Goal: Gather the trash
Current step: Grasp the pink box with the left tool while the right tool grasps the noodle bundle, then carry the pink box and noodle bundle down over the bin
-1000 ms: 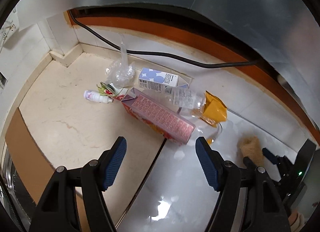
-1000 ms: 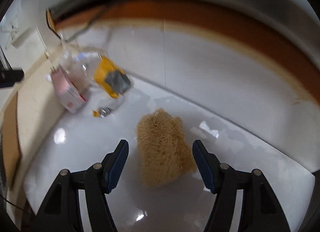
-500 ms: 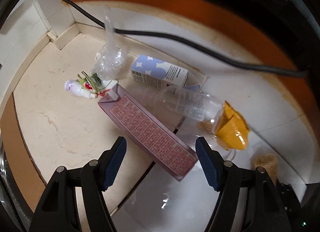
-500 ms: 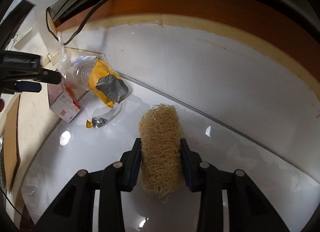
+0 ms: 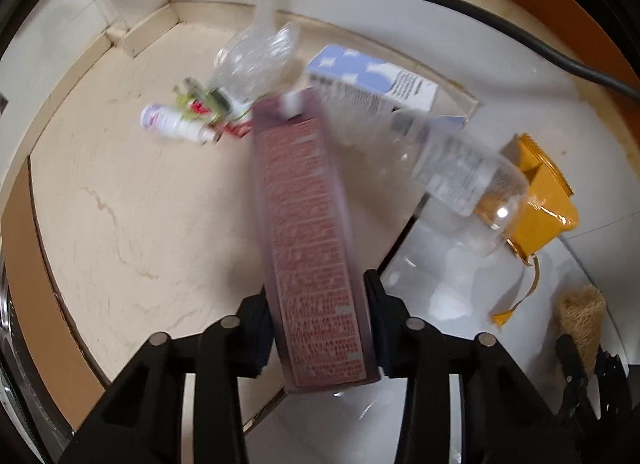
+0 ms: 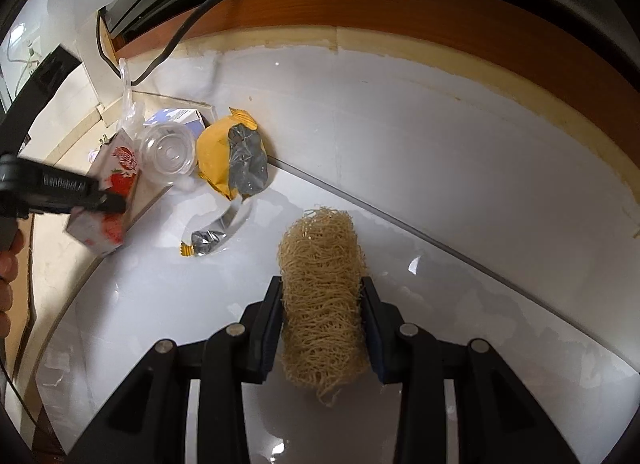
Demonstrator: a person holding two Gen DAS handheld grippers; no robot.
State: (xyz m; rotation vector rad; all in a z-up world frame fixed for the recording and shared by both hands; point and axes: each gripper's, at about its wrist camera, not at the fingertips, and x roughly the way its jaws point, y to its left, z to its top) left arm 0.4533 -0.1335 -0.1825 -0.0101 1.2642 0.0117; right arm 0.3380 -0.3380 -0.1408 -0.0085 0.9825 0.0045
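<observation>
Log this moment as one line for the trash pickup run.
phase: grasping | left gripper: closing on pink carton | right gripper: shut on noodle block | floor: bottle, yellow bag remain

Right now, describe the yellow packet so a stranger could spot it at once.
Start at the trash heap against the floor's edge where the black cable runs. The yellow packet lies at the heap's right end, beside the clear plastic bottle. It alone is yellow, torn open to show a crumpled silver lining, with a torn-off strip lying nearby.

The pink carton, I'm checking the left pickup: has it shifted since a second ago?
Yes. The pink carton swung from diagonal across the floor seam to lengthwise between the closing left gripper jaws.
</observation>
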